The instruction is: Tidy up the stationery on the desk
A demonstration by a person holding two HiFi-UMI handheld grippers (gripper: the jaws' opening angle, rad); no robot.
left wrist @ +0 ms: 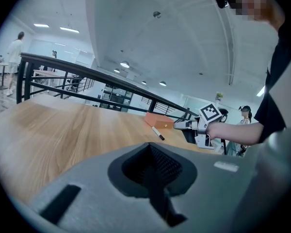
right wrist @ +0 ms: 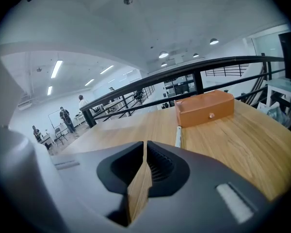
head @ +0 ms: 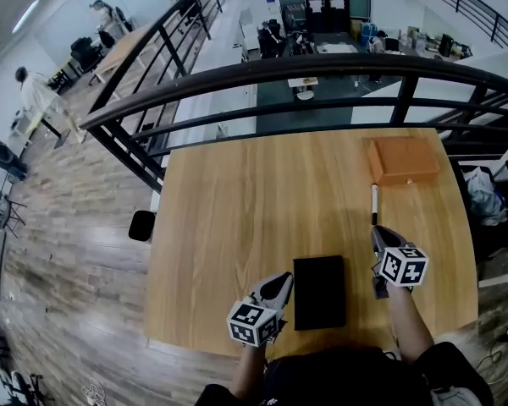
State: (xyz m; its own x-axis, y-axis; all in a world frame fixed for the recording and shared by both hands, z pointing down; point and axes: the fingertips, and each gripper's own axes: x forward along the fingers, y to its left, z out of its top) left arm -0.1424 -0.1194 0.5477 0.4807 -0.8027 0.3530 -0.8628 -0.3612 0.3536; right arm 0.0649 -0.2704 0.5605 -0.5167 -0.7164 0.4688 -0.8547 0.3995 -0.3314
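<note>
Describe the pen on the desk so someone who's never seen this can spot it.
On the wooden desk, find the orange box at the far right. The pen lies just on its near side: a thin white stick with a black end, unlike the flat black notebook by the near edge.

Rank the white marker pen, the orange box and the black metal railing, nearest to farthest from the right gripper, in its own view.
1. White marker pen, just ahead of the right gripper.
2. Orange box, past the pen's far end.
3. Black metal railing, behind the box, farthest back.
</note>
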